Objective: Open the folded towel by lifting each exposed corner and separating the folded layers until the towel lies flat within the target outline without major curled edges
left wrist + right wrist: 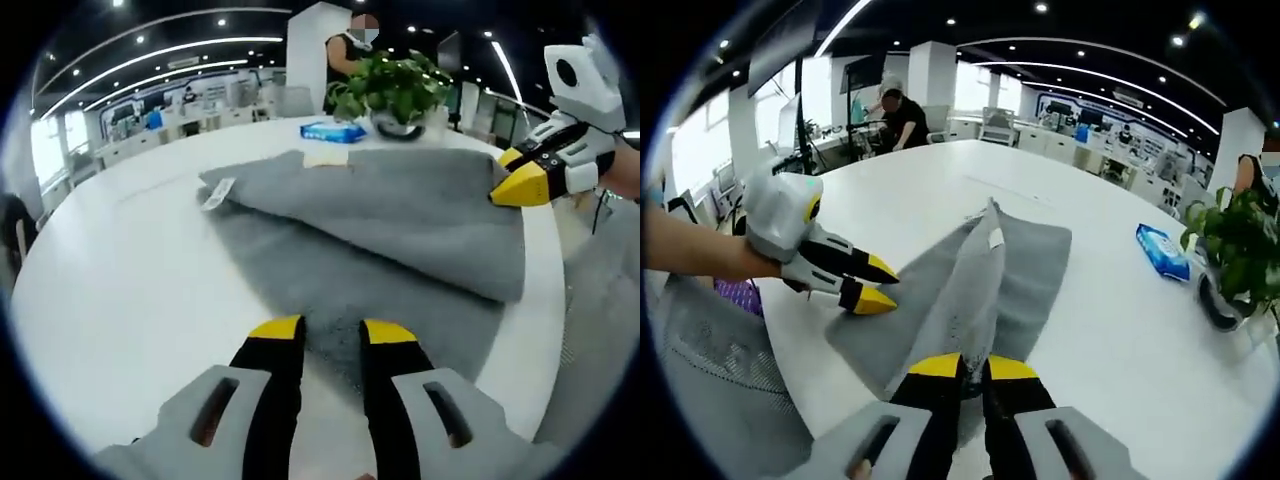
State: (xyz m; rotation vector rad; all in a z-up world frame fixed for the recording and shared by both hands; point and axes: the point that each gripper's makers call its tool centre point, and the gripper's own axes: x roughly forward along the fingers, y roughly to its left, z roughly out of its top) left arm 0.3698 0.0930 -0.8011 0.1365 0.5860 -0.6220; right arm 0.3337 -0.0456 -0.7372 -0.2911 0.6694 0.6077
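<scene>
Grey towel (380,225) half opened on the white round table (120,290), 2 grippers on it.

In the right gripper view the right gripper (973,367) pinches a raised ridge of towel cloth between nearly closed jaws, the fold running straight away from it toward the corner with the white label (995,238). The left gripper (332,329) hovers at the near edge of the lower layer, jaws slightly spread and holding nothing. The folded upper layer lies ahead of it, so the right one is better placed to peel that layer back. A potted plant (395,88) and blue packet (333,131) sit beyond.
</scene>
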